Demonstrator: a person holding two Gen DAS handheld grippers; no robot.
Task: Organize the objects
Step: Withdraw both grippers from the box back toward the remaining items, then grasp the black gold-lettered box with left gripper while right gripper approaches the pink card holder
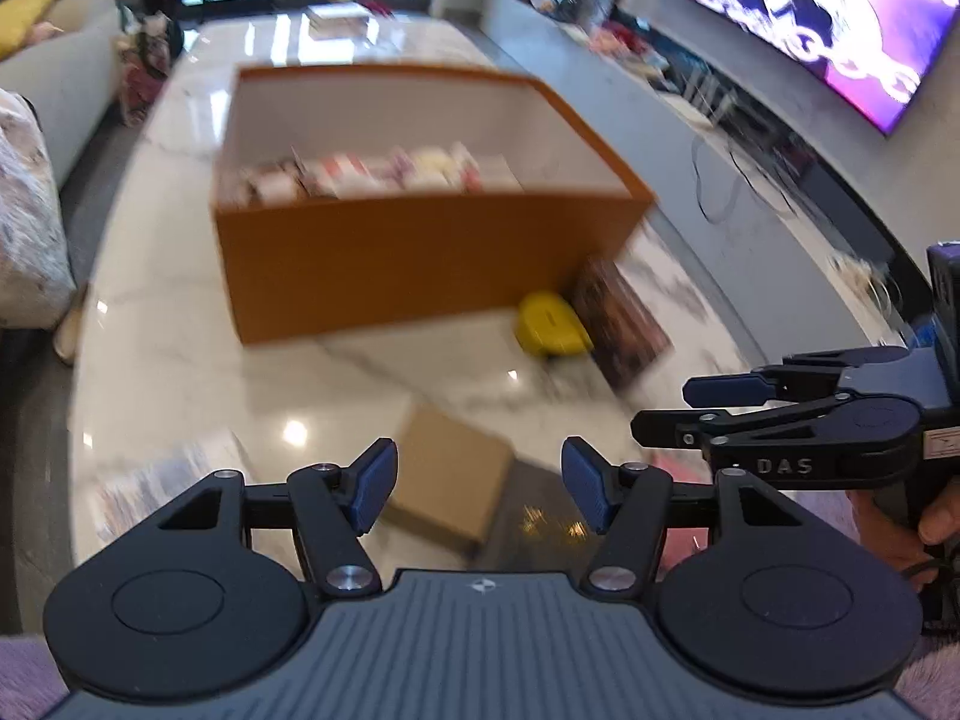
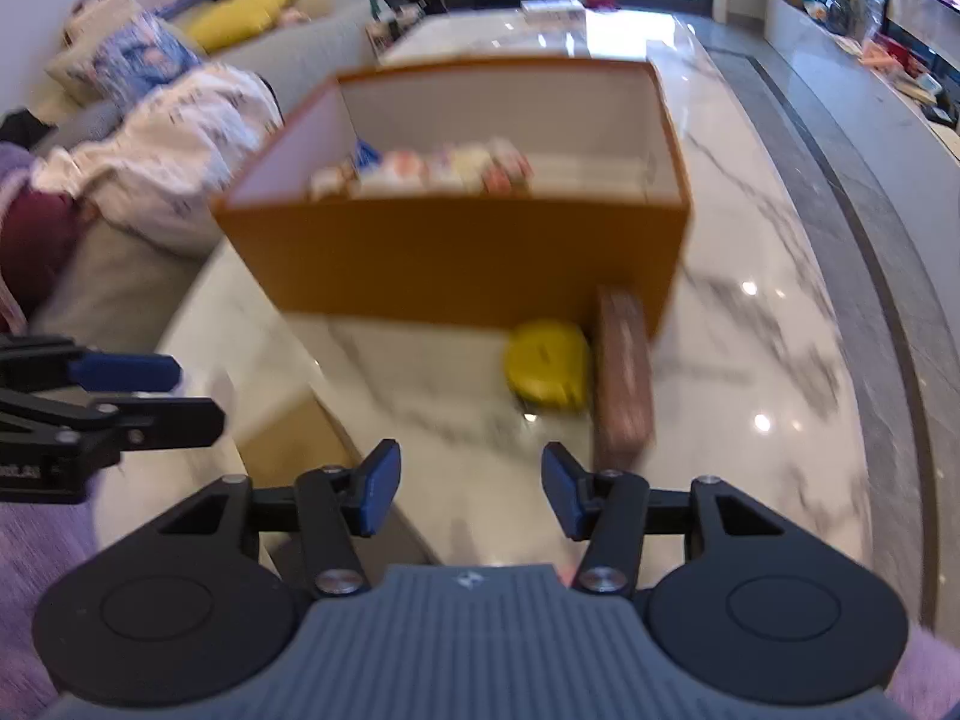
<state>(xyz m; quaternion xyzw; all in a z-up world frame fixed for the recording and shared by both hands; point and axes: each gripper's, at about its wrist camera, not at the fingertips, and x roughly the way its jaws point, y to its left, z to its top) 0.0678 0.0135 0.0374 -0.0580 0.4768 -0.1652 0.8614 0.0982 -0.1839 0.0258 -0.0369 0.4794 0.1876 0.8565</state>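
Note:
An open orange box (image 1: pixel 384 264) with several packets inside stands on the white marble table (image 1: pixel 180 360); it also shows in the right wrist view (image 2: pixel 456 258). A yellow case (image 1: pixel 552 324) and a brown flat box (image 1: pixel 624 324) lie by its near right corner, as in the right wrist view, yellow case (image 2: pixel 549 366), brown box (image 2: pixel 624 378). A tan cardboard box (image 1: pixel 450 468) lies just ahead of my left gripper (image 1: pixel 480 483), which is open and empty. My right gripper (image 2: pixel 471 489) is open and empty above the table, short of the yellow case.
A sofa with cushions and clothes (image 2: pixel 150 120) runs along the left of the table. A low cabinet with a large lit screen (image 1: pixel 840 18) is on the right. Printed paper (image 1: pixel 156 480) lies at the table's near left edge.

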